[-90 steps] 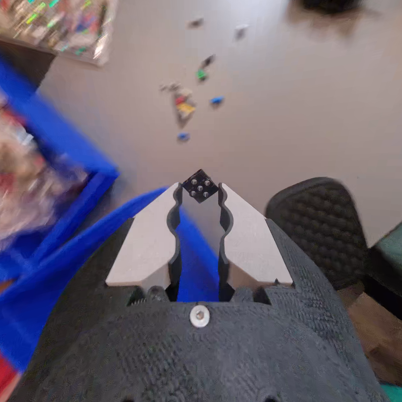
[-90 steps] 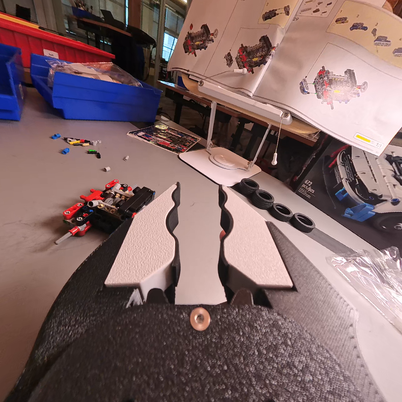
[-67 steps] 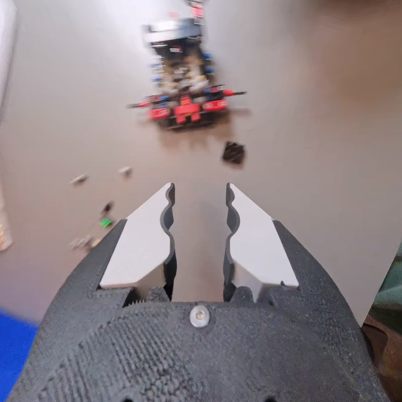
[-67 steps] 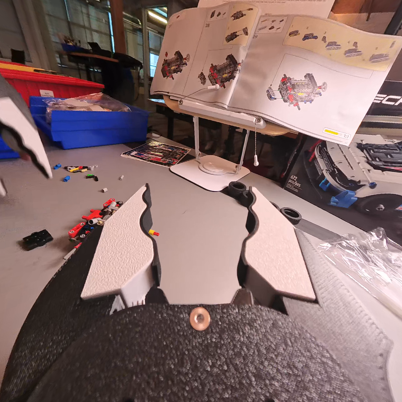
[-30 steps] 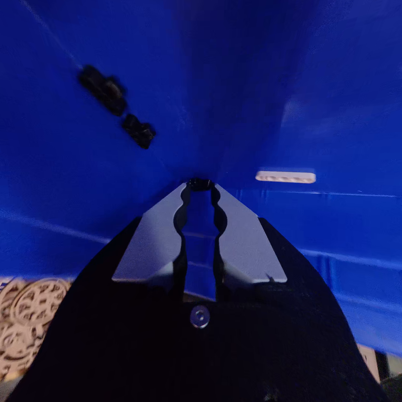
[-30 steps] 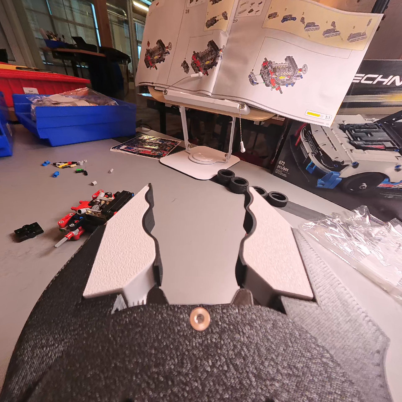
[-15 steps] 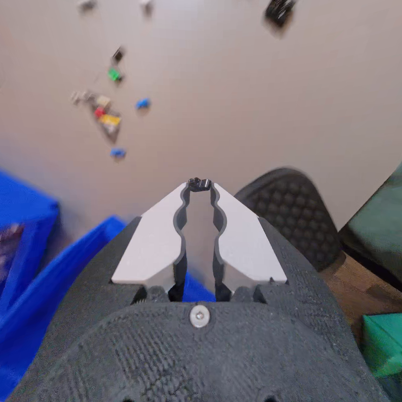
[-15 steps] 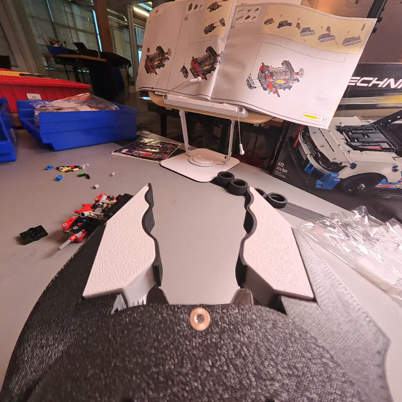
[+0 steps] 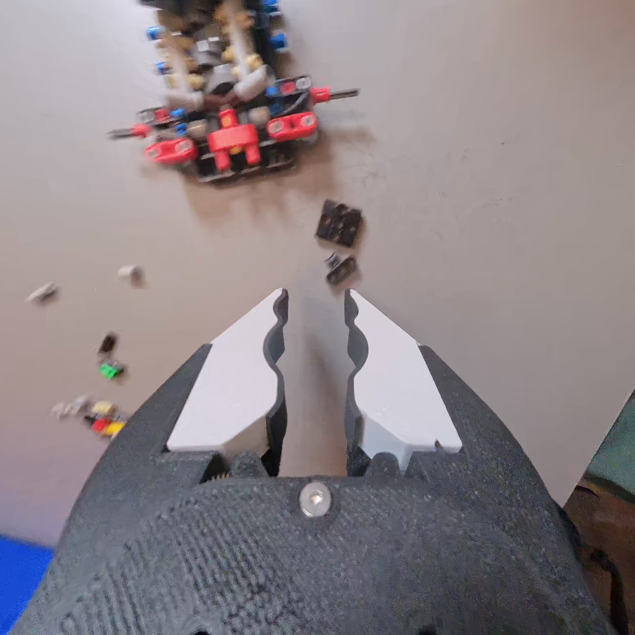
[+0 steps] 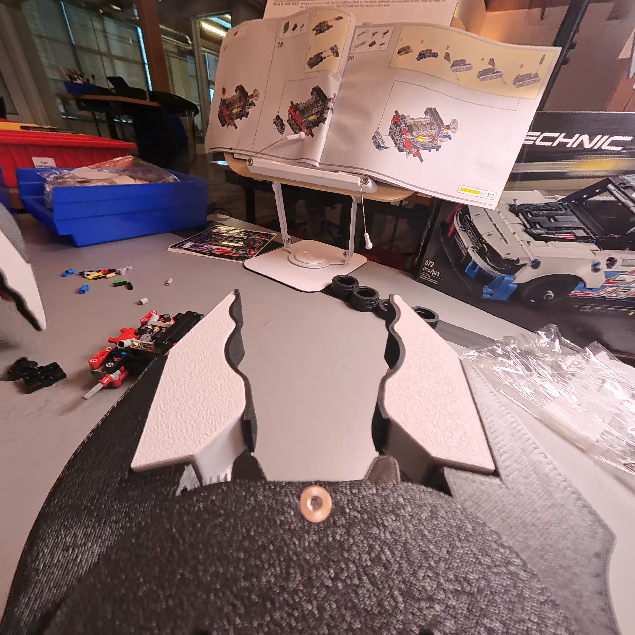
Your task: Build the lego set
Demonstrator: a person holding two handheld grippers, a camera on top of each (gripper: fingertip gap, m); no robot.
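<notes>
On the bench, the partly built lego assembly lies left of centre, with a square plate and a smaller piece just beside it. Behind them lie scattered small pieces, then a parts bin. The instruction booklet rests on a stand behind centre, with four tyres before it, the set's box to its right and plastic bags in front of the box.

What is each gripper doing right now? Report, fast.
Left gripper: open, holding nothing.
Right gripper: open wide, holding nothing.
</notes>
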